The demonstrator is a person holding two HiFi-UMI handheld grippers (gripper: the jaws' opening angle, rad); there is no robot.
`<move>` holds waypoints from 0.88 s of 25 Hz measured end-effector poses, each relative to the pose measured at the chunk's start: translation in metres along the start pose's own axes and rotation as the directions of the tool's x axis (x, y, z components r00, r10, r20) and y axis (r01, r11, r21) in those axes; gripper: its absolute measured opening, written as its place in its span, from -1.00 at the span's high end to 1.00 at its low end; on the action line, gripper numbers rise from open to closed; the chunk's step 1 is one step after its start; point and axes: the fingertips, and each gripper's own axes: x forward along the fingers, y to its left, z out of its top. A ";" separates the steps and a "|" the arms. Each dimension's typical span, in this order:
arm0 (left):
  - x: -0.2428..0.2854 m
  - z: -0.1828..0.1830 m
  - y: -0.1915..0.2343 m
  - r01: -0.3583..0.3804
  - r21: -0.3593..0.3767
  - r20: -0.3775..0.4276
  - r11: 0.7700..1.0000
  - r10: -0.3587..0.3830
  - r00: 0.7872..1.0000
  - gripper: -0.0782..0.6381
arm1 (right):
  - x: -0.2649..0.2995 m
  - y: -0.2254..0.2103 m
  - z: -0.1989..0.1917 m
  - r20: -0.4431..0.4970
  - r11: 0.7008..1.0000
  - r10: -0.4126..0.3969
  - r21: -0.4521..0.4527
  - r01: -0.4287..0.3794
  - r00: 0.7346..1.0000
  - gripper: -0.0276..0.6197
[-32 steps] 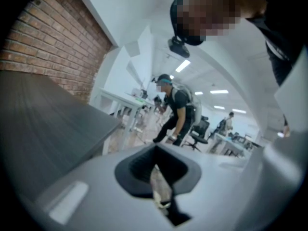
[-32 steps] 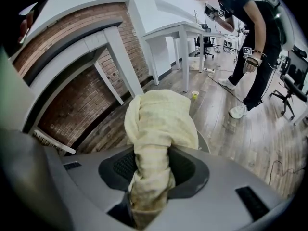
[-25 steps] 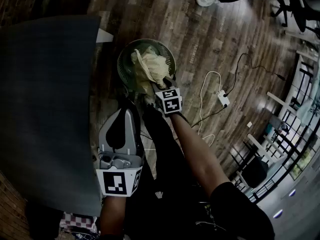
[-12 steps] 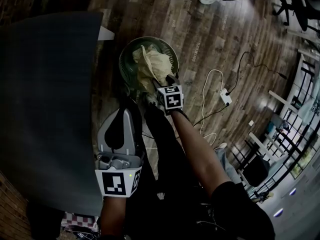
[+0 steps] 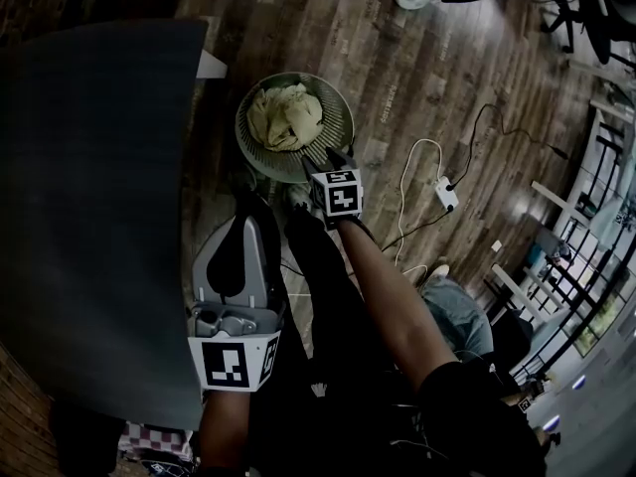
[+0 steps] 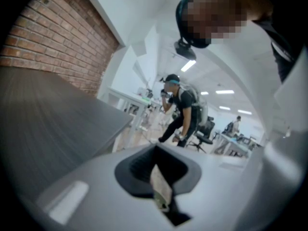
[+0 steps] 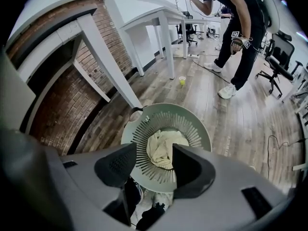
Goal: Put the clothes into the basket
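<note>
The right gripper (image 5: pixel 323 160) points steeply down over the basket (image 5: pixel 345 117). Its jaws have just been opening and stand empty above the cloth (image 5: pixel 285 115). The left gripper (image 5: pixel 246 229) is clenched, back from the basket.

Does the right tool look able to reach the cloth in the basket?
Probably yes: the right tool hangs over the basket, its jaws have just been opening, empty, and the cloth lies uncovered below.

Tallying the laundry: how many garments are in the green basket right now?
1. A pale yellow garment lies crumpled at the bottom of the green basket. More could be hidden beneath it.
</note>
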 end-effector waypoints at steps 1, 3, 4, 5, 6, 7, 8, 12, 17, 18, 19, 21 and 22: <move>0.000 -0.001 0.001 0.000 0.000 0.001 1.000 0.000 1.000 0.77 | 0.000 0.001 -0.001 -0.003 1.000 -0.004 -0.002 0.004 1.000 0.23; -0.001 -0.001 0.003 -0.001 0.001 0.003 1.000 0.001 1.000 0.77 | -0.002 0.003 -0.001 -0.004 1.000 -0.018 -0.010 0.018 1.000 0.42; -0.002 0.000 0.003 -0.001 0.001 0.005 1.000 0.001 1.000 0.77 | -0.004 0.003 -0.001 -0.003 1.000 -0.025 -0.016 0.025 1.000 0.51; -0.002 0.002 0.002 -0.001 0.000 0.009 1.000 0.001 1.000 0.77 | -0.007 0.004 0.000 -0.004 0.999 -0.030 -0.020 0.030 1.000 0.58; -0.003 0.005 0.001 -0.002 0.001 0.012 1.000 0.002 1.000 0.77 | -0.010 0.004 0.002 -0.004 0.999 -0.034 -0.024 0.034 0.999 0.64; -0.003 0.008 0.000 -0.002 0.002 0.015 1.000 0.002 1.000 0.77 | -0.013 0.005 0.003 -0.003 0.999 -0.037 -0.024 0.037 0.999 0.70; -0.004 0.011 -0.002 -0.001 0.003 0.018 1.000 0.001 1.000 0.77 | -0.017 0.006 0.004 -0.001 0.999 -0.038 -0.021 0.038 0.999 0.75; -0.006 0.025 -0.008 0.003 0.011 0.043 1.000 -0.004 0.999 0.77 | -0.029 0.010 0.012 0.004 0.999 -0.033 0.002 0.033 0.999 0.87; -0.010 0.047 -0.017 0.005 0.020 0.076 1.000 -0.007 0.997 0.77 | -0.053 0.018 0.030 0.029 1.000 -0.021 0.016 0.020 0.999 0.90; -0.011 0.053 -0.019 0.004 0.024 0.082 1.000 -0.006 0.997 0.77 | -0.059 0.020 0.035 0.037 1.000 -0.018 0.018 0.017 0.999 0.90; -0.013 0.058 -0.022 0.003 0.028 0.089 1.000 -0.005 0.996 0.77 | -0.066 0.021 0.040 0.044 1.000 -0.016 0.019 0.015 0.999 0.90; -0.017 0.068 -0.026 0.000 0.034 0.104 0.999 -0.003 0.995 0.77 | -0.077 0.024 0.047 0.057 1.000 -0.012 0.019 0.011 0.998 0.90; -0.020 0.073 -0.028 -0.002 0.035 0.112 0.999 -0.002 0.994 0.77 | -0.084 0.026 0.050 0.064 1.000 -0.011 0.020 0.009 0.998 0.90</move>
